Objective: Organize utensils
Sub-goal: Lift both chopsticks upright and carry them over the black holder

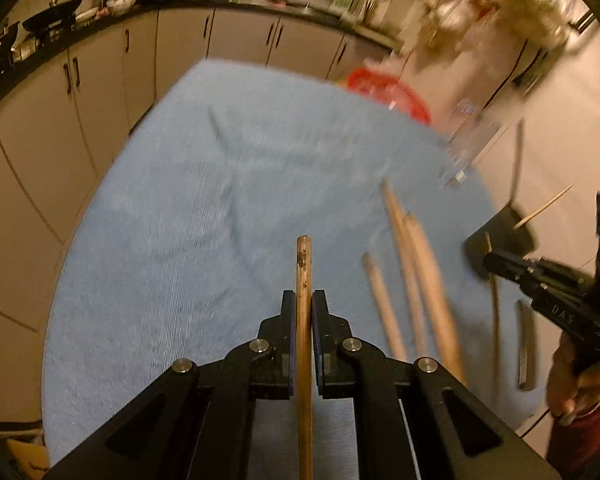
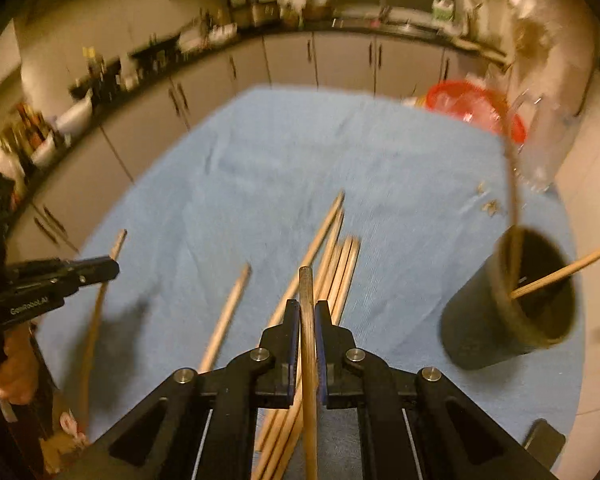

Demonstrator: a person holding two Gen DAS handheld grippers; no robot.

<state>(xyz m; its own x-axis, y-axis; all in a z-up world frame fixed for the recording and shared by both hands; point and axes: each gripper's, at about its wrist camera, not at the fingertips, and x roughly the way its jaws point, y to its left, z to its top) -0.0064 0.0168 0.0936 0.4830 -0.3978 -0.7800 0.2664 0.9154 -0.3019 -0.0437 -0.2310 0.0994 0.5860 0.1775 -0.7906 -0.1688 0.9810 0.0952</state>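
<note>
Two chopsticks are held, one in each hand: the left tongs (image 1: 304, 312) pinch a brown chopstick (image 1: 303, 272) near its upper end, the right tongs (image 2: 307, 320) clamp a darker chopstick (image 2: 306, 292). More loose chopsticks (image 2: 332, 256) lie on the blue-clothed surface (image 2: 260, 160), near the black cup (image 2: 500, 320) already holding two. Likely light, stiff and slippery; gripping mid-shaft should stop them pivoting.
</note>
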